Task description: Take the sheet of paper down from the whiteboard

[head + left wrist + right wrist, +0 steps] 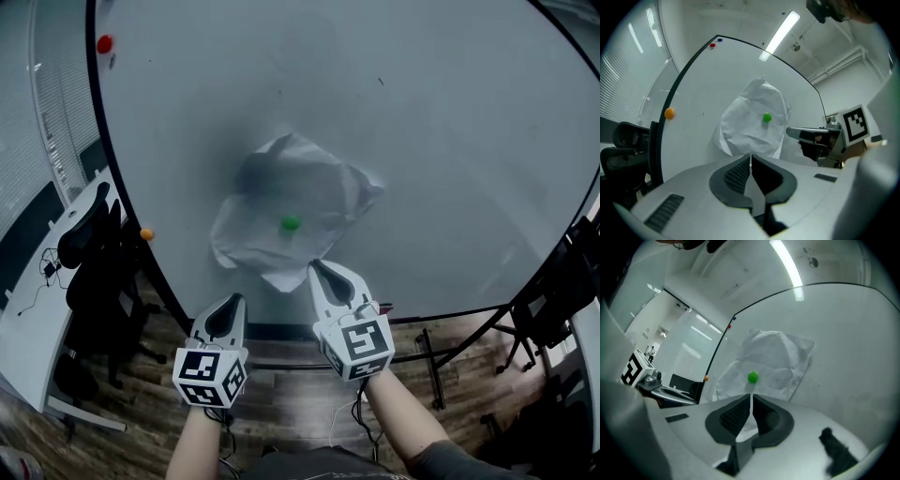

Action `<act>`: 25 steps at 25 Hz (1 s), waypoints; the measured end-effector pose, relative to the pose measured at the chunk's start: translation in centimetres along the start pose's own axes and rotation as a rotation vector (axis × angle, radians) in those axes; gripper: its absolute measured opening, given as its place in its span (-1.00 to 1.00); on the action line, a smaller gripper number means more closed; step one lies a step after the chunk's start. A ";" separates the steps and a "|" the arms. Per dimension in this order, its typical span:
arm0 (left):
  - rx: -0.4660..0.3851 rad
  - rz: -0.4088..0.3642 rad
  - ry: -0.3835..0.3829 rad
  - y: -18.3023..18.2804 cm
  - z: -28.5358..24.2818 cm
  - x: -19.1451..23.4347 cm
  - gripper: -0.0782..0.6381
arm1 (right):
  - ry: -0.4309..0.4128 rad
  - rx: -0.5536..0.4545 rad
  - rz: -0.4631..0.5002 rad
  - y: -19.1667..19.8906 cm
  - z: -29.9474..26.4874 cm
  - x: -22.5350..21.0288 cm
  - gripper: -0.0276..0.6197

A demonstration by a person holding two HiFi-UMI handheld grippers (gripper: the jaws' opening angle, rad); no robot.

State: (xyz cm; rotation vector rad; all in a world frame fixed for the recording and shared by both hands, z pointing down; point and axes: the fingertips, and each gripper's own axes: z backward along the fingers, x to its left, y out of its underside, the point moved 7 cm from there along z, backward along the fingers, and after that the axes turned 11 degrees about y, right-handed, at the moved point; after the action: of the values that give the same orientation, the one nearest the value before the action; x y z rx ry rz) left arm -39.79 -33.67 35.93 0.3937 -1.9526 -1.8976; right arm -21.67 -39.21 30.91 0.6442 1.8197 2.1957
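Hanging crumpled on the whiteboard [450,141], the sheet of paper [309,187] was still up, pinned near its middle by a green magnet [291,223]. Nothing of the task looked done; magnet and sheet both had yet to come off. At the sheet's 6 o'clock sat the right gripper [316,269], jaws together, empty, tip near the lower edge. At 7 o'clock, farther off, was the left gripper [234,300], likewise closed on nothing. Orange magnet [146,233] at 9 o'clock, red magnet [104,43] at 10. No containers showed.
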 end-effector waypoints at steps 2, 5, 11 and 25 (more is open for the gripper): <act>-0.006 -0.003 0.005 -0.3 0.0 1.1 -0.72 | 0.021 -0.030 0.047 -1.3 -1.0 0.3 -0.84; -0.019 -0.009 0.010 -1.0 0.0 2.7 -0.72 | 0.077 -0.073 0.117 -2.7 -2.3 0.9 -0.83; -0.036 0.001 0.014 -1.6 0.1 5.1 -0.72 | 0.162 -0.106 0.239 -4.3 -5.0 2.6 -0.52; -0.034 0.018 0.079 -1.6 -0.9 7.1 -0.71 | 0.361 -0.129 0.417 -3.8 -6.6 3.6 -0.51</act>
State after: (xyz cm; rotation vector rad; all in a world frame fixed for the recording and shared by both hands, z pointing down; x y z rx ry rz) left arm -45.81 -37.80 34.89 0.4329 -1.8648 -1.8730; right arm -28.29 -42.59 27.04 0.6873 1.8080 2.8369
